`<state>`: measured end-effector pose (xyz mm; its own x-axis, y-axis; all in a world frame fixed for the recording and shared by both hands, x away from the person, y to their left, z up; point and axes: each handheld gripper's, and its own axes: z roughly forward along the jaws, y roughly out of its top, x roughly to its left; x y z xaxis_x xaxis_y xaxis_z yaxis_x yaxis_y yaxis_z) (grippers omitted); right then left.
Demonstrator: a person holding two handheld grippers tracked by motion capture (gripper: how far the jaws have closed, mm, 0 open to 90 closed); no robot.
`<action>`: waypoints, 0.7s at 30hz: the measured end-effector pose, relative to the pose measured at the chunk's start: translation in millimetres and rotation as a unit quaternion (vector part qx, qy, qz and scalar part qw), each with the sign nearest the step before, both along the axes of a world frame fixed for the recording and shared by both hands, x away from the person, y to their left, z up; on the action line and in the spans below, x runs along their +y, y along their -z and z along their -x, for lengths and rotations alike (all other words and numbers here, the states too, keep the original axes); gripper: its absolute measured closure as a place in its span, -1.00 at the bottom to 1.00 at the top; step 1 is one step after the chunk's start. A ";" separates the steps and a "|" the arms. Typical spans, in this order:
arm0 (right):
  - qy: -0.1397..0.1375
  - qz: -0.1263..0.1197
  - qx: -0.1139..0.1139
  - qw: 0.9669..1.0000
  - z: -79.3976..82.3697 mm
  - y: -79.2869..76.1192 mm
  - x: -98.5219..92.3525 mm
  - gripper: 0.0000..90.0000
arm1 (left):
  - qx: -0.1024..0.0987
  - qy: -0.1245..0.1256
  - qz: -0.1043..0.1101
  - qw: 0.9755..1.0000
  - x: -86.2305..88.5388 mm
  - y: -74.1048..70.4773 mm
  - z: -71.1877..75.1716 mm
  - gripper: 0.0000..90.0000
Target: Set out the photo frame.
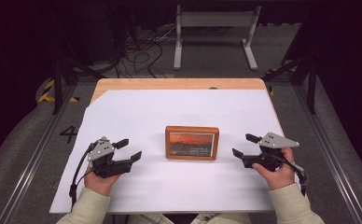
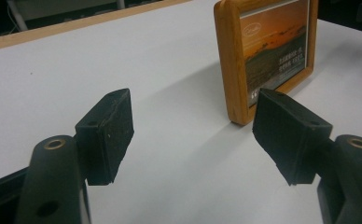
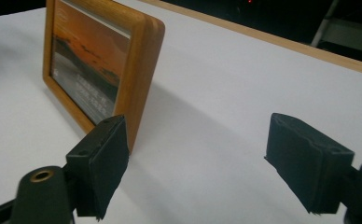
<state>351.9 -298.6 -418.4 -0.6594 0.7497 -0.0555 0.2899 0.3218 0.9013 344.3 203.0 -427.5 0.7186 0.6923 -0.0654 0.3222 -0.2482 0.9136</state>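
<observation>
**Both tongs spread, picture frame standing between them**

Here I am at the worktop [image 1: 123,116], white sheet under everything, and the wooden picture frame [image 1: 191,143] stands upright near the middle, a touch closer to my edge than to the far one. It shows a sunset photo with pale lettering across the lower part; the print is too small for me to read.

My left tongs [image 1: 129,149] sit low over the sheet toward the near left corner, jaws pointing across at the frame. They are released, with nothing between the pads. In the left gripper view, the picture frame [image 2: 265,56] rises beyond my right-hand pad [image 2: 288,135], its wooden side edge turned toward me, well clear of both pads. The other pad [image 2: 107,133] has only bare white sheet behind it.

My right tongs [image 1: 245,145] mirror that on the other side, toward the near right corner, jaws aimed back at the frame. They also stand apart and grip nothing. In the right gripper view, the frame [image 3: 100,60] stands behind my left-hand pad [image 3: 100,163], its rounded corner and side edge facing me, not touched.

So the frame is flanked by both tongs, near each and held by neither, with its base on the sheet.
</observation>
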 end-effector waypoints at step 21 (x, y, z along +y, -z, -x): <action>0.037 0.006 -0.008 0.999 -7.6 20.2 -12.8 -0.52 | 0.022 -0.003 -0.002 1.000 -0.1 9.0 -7.1 -0.37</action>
<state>359.5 -311.4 -438.7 -0.6015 0.7953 -0.0757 0.2982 0.3115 0.9023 351.4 203.0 -436.4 0.7106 0.6973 -0.0935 0.3638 -0.2505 0.8972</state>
